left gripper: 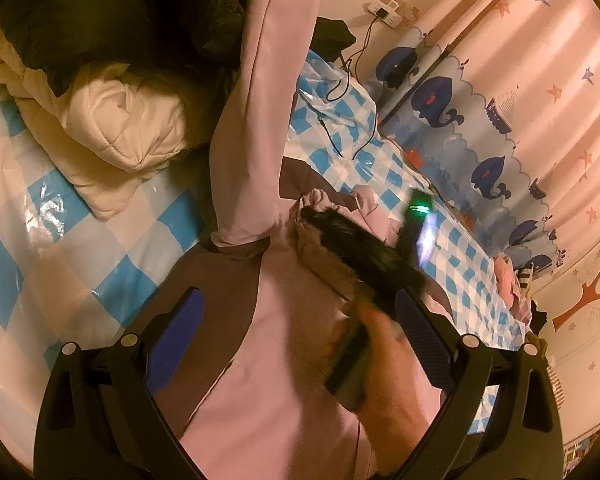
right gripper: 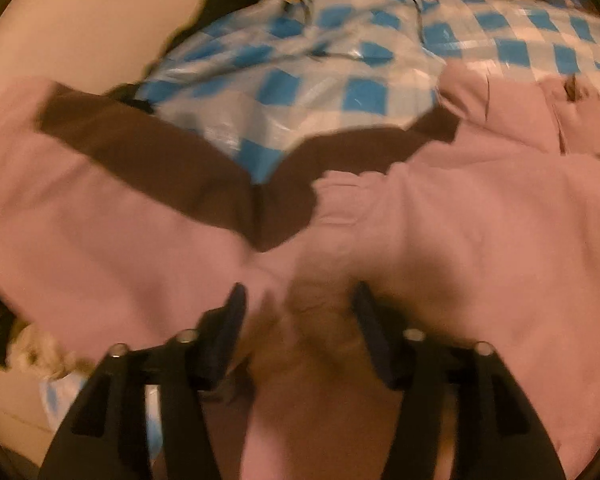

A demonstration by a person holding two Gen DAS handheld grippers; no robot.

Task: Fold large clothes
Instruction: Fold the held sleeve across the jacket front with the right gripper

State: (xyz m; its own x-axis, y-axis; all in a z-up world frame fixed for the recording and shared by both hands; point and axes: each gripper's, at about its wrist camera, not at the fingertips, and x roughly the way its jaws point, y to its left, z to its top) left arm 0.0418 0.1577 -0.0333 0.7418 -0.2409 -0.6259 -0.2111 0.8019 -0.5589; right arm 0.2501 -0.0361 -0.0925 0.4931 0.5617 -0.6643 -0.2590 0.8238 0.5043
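Observation:
A large pink garment with dark brown panels [left gripper: 272,360] lies on a blue-and-white checked plastic sheet [left gripper: 112,248]. One pink sleeve [left gripper: 260,120] hangs upward out of view. My left gripper [left gripper: 300,320] is open above the garment's body. The right gripper, blurred and black, shows in the left wrist view [left gripper: 363,248] with the hand behind it, over a bunched pink fold. In the right wrist view my right gripper [right gripper: 300,300] is open, low over the pink garment [right gripper: 459,240], with bunched fabric between its blue pads [right gripper: 236,312]. The brown band [right gripper: 172,168] lies ahead of it.
A cream quilt [left gripper: 112,128] and dark clothing [left gripper: 80,20] are piled at the far left of the bed. Black cables [left gripper: 347,80] run from a wall socket [left gripper: 387,8] across the sheet. A whale-print curtain [left gripper: 499,120] hangs on the right.

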